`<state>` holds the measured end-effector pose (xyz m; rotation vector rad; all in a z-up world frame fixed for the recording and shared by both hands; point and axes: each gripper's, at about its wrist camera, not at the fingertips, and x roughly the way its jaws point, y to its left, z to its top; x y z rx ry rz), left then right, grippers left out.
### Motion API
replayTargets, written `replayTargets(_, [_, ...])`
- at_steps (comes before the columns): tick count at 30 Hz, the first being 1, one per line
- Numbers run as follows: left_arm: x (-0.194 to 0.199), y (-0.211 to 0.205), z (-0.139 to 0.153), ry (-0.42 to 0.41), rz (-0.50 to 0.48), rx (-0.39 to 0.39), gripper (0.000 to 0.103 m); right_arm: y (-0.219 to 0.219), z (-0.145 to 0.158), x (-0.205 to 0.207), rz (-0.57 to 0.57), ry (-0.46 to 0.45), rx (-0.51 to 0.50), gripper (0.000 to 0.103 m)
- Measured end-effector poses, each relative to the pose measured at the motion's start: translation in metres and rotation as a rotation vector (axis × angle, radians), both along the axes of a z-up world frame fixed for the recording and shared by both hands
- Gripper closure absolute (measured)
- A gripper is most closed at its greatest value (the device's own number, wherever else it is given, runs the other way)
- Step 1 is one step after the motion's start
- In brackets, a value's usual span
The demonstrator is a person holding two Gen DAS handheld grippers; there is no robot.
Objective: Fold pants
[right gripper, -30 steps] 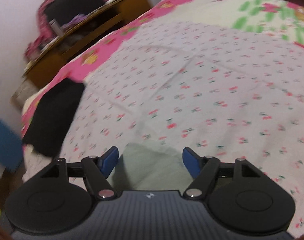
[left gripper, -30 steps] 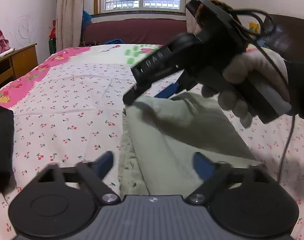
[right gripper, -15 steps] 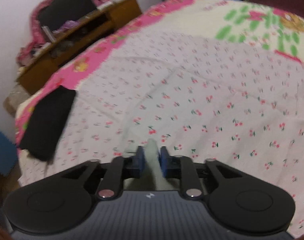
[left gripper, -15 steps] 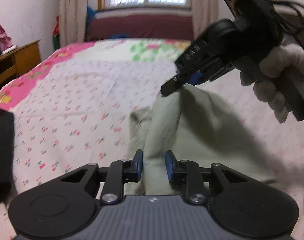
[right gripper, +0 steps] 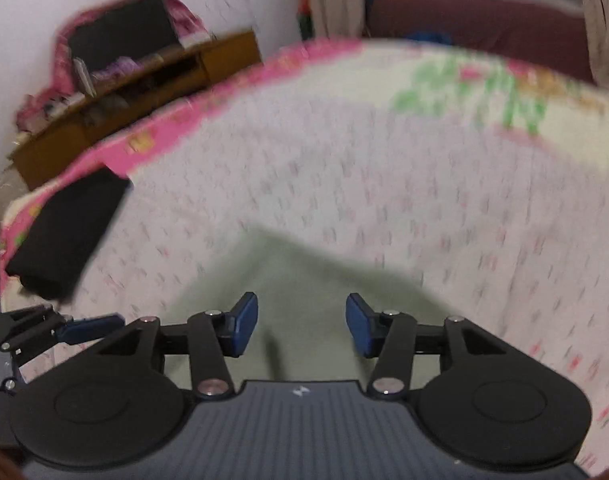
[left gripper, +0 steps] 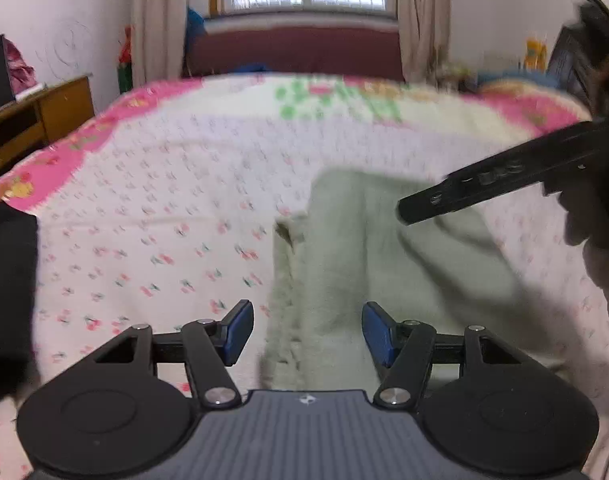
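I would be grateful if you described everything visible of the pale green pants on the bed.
The pants are pale sage green, of soft, slightly fuzzy-looking cloth, lying folded in layers on the cherry-print bedsheet. The left edge shows stacked, rumpled layers with a small flap sticking out at the far left corner. The left gripper and right gripper both hang open over them, gripping nothing. Motion blur hides finer detail.

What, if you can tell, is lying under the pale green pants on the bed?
The pants lie on the cherry-print bedspread, which shows all around them. Whatever is directly beneath is covered by the fabric, and both views are blurred, so nothing else can be confirmed.
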<state>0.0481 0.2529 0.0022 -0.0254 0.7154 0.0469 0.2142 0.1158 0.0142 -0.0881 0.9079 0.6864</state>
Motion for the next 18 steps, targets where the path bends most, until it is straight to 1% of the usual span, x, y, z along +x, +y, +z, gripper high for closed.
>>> replayTargets(1, [0.006,-0.002,-0.009,0.037,0.01,0.023,0.026,0.007,-0.017,0.013,-0.013,0.031,-0.043,0.054])
replayTargets(2, [0.009,-0.002,-0.015,0.055,0.018,0.028,0.026,0.009,-0.032,0.023,-0.046,0.072,-0.074,0.055])
replayTargets(3, [0.008,-0.001,-0.017,0.064,0.027,0.024,0.026,0.007,-0.04,0.029,-0.073,0.11,-0.059,0.056])
replayTargets(5, [0.002,0.004,-0.012,0.074,0.044,0.009,0.024,-0.001,-0.026,0.023,-0.07,0.076,-0.019,0.056])
replayTargets(6, [-0.003,0.005,-0.007,0.07,0.05,0.014,0.023,-0.007,-0.018,0.017,-0.07,0.055,0.0,0.054])
replayTargets(7, [-0.008,0.004,-0.003,0.066,0.051,0.028,0.023,-0.017,-0.009,0.009,-0.074,0.037,0.02,0.054])
replayTargets(10, [-0.018,-0.004,0.007,0.046,0.047,0.079,0.024,-0.045,0.006,-0.02,-0.081,0.04,0.101,0.053])
replayTargets(12, [-0.021,-0.01,0.015,0.022,0.052,0.101,0.023,-0.059,0.002,-0.044,-0.089,0.046,0.123,0.051])
replayTargets(14, [-0.021,-0.018,0.015,0.019,0.069,0.124,0.023,-0.061,-0.011,-0.06,-0.095,0.07,0.094,0.048])
replayTargets(15, [-0.017,-0.021,0.01,0.034,0.069,0.152,0.021,-0.064,-0.02,-0.068,-0.107,0.09,0.068,0.048])
replayTargets(16, [-0.012,-0.023,0.001,0.069,0.069,0.18,0.017,-0.067,-0.026,-0.078,-0.112,0.101,0.05,0.048])
replayTargets(17, [-0.008,-0.023,-0.008,0.115,0.074,0.2,0.017,-0.071,-0.025,-0.087,-0.109,0.082,0.042,0.048])
replayTargets(18, [-0.008,-0.024,-0.011,0.138,0.08,0.201,0.017,-0.075,-0.017,-0.098,-0.113,0.052,0.039,0.048])
